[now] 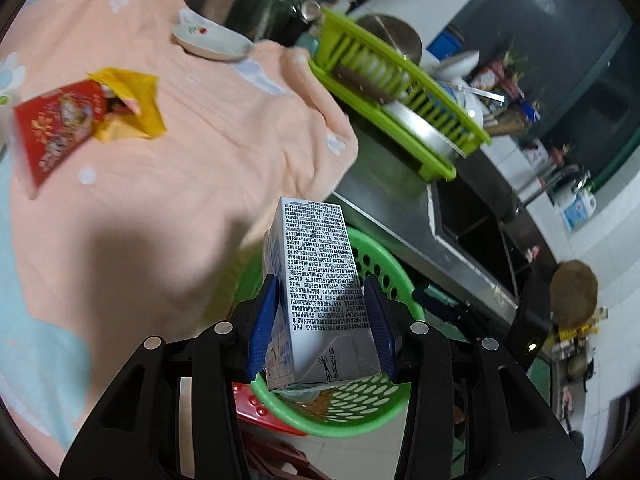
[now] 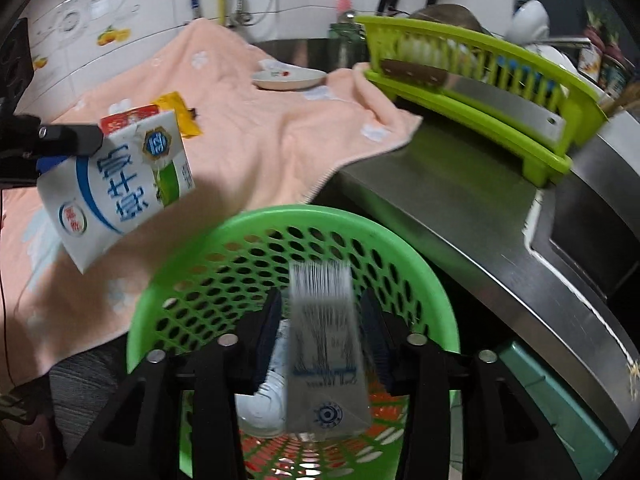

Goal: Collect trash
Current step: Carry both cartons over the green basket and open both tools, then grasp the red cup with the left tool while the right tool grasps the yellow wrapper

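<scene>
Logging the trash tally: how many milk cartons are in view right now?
2. One milk carton is clamped in the left gripper beside the green basket. The blurred second carton sits between the right gripper's fingers over the basket. More may lie hidden inside.

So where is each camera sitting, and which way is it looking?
Left wrist: on the left hand-held gripper, looking down along its fingers, which grip a milk carton over the green basket and peach towel.
Right wrist: on the right hand-held gripper, aimed into the basket; a blurred carton sits between its fingers.
Both show basket, towel, plate and dish rack.
</scene>
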`<control>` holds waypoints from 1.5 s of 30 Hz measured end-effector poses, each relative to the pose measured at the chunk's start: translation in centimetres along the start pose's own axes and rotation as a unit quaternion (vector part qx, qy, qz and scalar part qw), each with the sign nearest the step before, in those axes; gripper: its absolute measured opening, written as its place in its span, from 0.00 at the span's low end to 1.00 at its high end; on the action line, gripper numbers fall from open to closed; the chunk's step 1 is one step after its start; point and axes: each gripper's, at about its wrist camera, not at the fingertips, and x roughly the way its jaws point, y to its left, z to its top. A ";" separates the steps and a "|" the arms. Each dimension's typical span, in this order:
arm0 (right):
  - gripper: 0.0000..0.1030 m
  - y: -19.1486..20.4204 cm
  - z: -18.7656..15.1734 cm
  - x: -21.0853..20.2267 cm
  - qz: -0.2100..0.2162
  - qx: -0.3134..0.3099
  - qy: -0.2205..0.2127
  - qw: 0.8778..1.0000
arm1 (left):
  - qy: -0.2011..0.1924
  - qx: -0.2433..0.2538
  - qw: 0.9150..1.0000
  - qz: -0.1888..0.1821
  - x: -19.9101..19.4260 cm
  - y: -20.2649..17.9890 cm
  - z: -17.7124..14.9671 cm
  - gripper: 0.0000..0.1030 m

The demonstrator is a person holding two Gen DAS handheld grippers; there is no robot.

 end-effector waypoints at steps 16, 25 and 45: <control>0.54 -0.9 -0.4 -0.9 0.000 0.015 -0.013 1.000 | 0.028 0.030 0.999 -0.016 3.6 -1.7 -1.3 0.53; 0.57 0.5 1.1 -1.1 0.020 0.000 -0.019 1.000 | 0.000 0.040 0.999 0.014 0.9 0.1 -0.4 0.53; 0.58 8.1 8.7 1.4 0.088 -0.075 -0.043 0.992 | -0.118 -0.066 0.981 0.138 -8.0 12.1 5.2 0.53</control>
